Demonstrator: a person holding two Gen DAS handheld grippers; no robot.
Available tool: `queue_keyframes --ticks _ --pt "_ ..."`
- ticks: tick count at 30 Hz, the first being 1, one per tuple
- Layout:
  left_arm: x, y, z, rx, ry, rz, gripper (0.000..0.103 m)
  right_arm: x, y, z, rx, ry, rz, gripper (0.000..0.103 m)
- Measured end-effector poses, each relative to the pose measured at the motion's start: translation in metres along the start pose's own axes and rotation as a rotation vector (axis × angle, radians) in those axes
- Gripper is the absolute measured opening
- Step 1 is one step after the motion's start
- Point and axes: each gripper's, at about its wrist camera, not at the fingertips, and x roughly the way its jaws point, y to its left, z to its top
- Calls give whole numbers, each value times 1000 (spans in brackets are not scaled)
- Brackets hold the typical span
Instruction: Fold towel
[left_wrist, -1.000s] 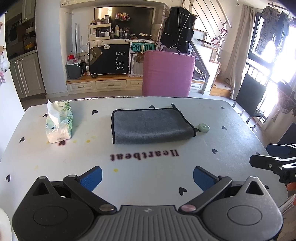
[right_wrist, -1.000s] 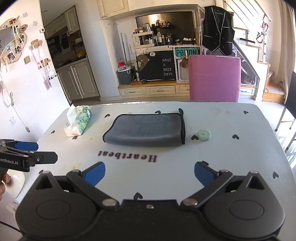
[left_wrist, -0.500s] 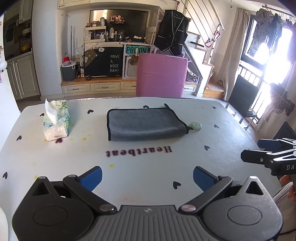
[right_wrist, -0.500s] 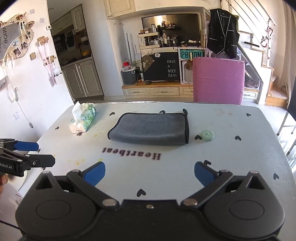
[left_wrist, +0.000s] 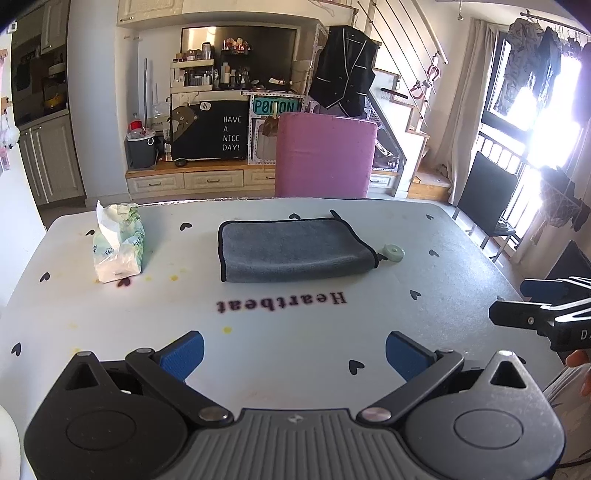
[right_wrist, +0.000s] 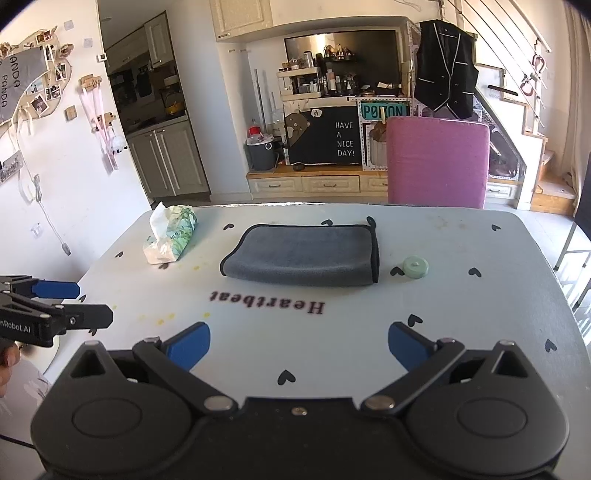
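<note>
A lived-in home, an open dining area beside a kitchen. Ahead of the gripper stands a heart-printed table (left_wrist: 443, 258) with a pink chair (left_wrist: 325, 155) beyond it. Further back are a cluttered shelf (left_wrist: 207, 74), cream kitchen cabinets (right_wrist: 166, 162) to the left, and a staircase (left_wrist: 413, 110) with a hanging black vest (left_wrist: 343, 77) to the right.
</note>
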Motion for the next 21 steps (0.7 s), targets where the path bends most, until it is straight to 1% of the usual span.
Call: queue_keyframes --ticks 10,21 --pt "0 -1 -1 8 4 3 103 -4 1 -2 -12 -7 10 103" --pt "1 -2 -2 9 4 -10 103 -5 1 -2 -14 -9 13 103"
